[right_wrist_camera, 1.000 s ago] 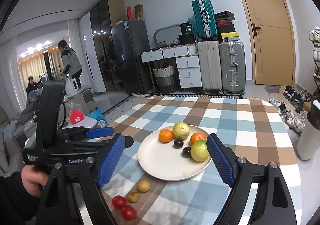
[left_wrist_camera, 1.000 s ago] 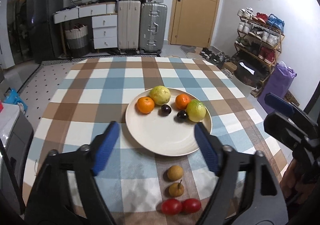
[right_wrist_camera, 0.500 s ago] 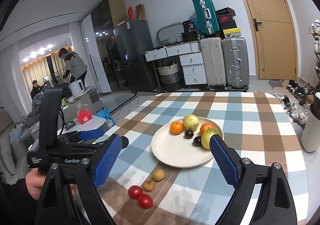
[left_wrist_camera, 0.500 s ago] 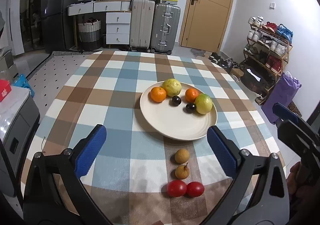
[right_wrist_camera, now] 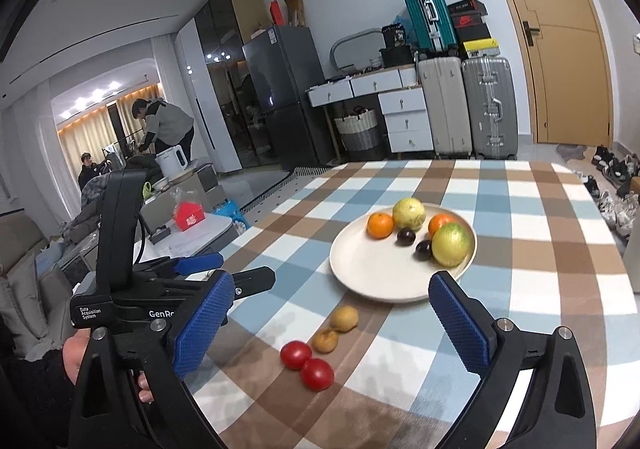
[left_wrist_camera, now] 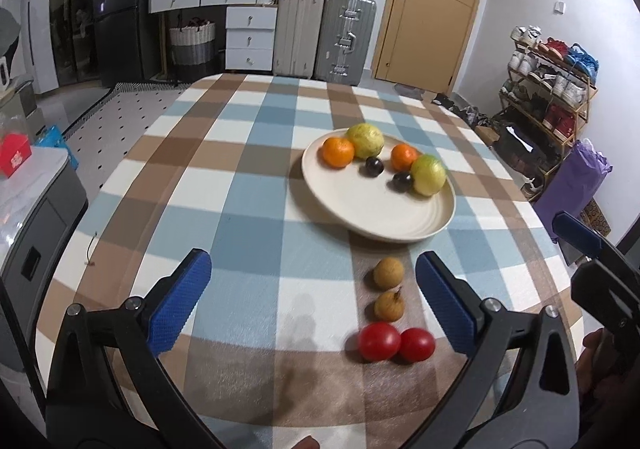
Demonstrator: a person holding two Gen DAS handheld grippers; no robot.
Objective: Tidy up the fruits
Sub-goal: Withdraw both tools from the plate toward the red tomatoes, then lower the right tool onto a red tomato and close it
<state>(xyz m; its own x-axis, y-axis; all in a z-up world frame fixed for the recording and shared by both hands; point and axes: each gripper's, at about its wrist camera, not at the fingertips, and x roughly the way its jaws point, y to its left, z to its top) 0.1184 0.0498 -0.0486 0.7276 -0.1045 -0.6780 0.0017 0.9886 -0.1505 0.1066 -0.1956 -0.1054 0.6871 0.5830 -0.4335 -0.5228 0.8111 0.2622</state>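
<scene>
plate [left_wrist_camera: 434, 225]: smooth glazed | tablecloth [left_wrist_camera: 256, 209]: matt cloth | tomatoes [left_wrist_camera: 379, 341]: glossy

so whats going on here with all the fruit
A person holds a gripper in each hand over a checked table, sorting fruit. The left gripper and right gripper have just been opening and hold nothing. The plate carries two oranges, two yellow-green fruits and two dark plums. Two small brown fruits and two red tomatoes lie on the cloth in front of it, untouched.

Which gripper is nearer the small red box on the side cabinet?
Left. The left gripper is on the side toward the small red box; the right gripper is beyond the left one, farther from the box.
</scene>
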